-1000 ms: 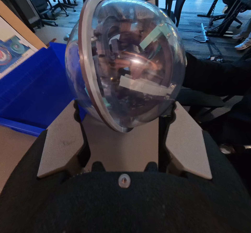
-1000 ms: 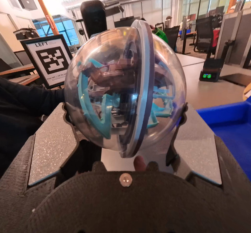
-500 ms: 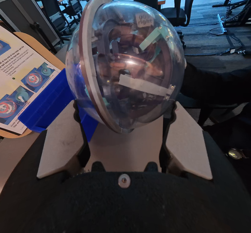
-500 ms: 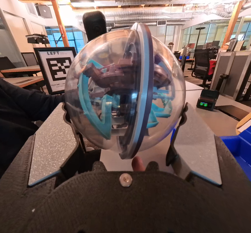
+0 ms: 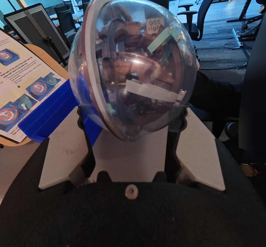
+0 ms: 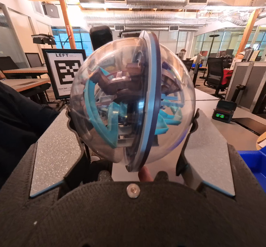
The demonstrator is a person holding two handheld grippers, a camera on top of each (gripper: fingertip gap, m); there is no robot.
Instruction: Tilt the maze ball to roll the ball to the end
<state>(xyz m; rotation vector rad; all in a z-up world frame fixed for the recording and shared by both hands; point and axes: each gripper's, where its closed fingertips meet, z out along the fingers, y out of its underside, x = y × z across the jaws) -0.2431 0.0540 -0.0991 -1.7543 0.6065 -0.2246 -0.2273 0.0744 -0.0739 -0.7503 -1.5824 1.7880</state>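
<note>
Through my left wrist camera, my left gripper [image 5: 131, 110] is spread wide, with the clear maze ball [image 5: 133, 67] wedged between its two fingers; the black pads [image 5: 80, 117] press on the sphere's lower flanks on both sides. The ball is lifted off the grey table [image 5: 129, 160], its equator ring tilted and running from upper left to lower right. Behind it to the left lie a blue bin [image 5: 47, 119] and an instruction sheet [image 5: 18, 90]; office chairs [image 5: 201, 13] stand farther back. The small ball inside I cannot make out.

Through my right wrist camera, my right gripper [image 6: 132, 119] is also spread wide and clamped on the same maze ball [image 6: 115, 103], pads [image 6: 70, 119] tight against the shell on either side. Teal and brown tracks show inside, and the ring stands nearly upright. A fingertip [image 6: 144, 174] touches the ring's bottom edge. A framed marker sign [image 6: 64, 73] stands behind on the left, a small black device [image 6: 222, 113] on the table at right.
</note>
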